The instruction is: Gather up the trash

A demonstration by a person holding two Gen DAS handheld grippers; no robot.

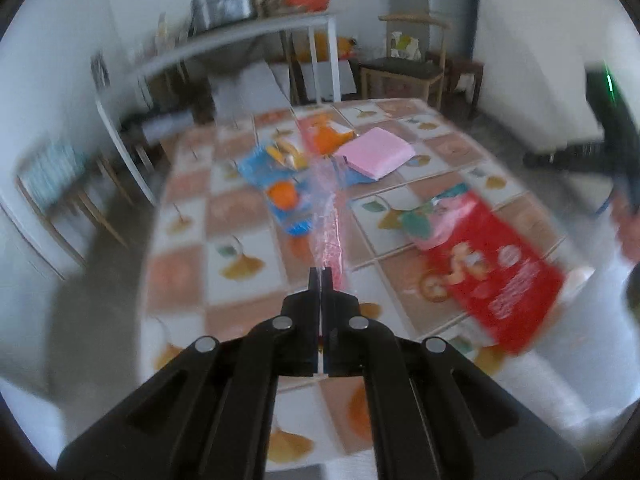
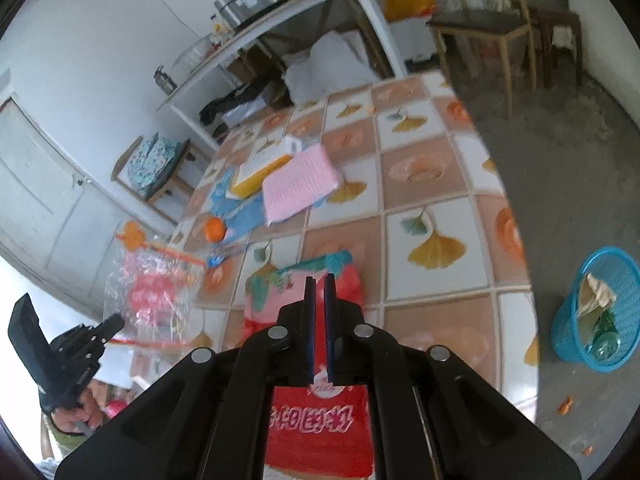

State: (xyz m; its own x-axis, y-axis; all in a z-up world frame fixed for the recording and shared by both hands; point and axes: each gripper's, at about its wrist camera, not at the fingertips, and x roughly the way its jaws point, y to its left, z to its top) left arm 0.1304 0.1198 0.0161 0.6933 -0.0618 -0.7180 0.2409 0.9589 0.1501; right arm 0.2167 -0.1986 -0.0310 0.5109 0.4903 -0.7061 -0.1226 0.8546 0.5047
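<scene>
Both grippers loaded. Left wrist: left gripper (image 1: 321, 276) clamped on clear pink-printed bag (image 1: 328, 216), lifted off worktop (image 1: 460, 152). Right wrist: right gripper (image 2: 319, 280) pinches red packet (image 2: 320, 420); blue basket (image 2: 596, 312) on floor, likely drop target.

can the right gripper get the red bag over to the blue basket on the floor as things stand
Probably yes. The right gripper is shut on the red bag, and the blue basket stands open-topped on the floor beside the table, with nothing visible between them.
</scene>
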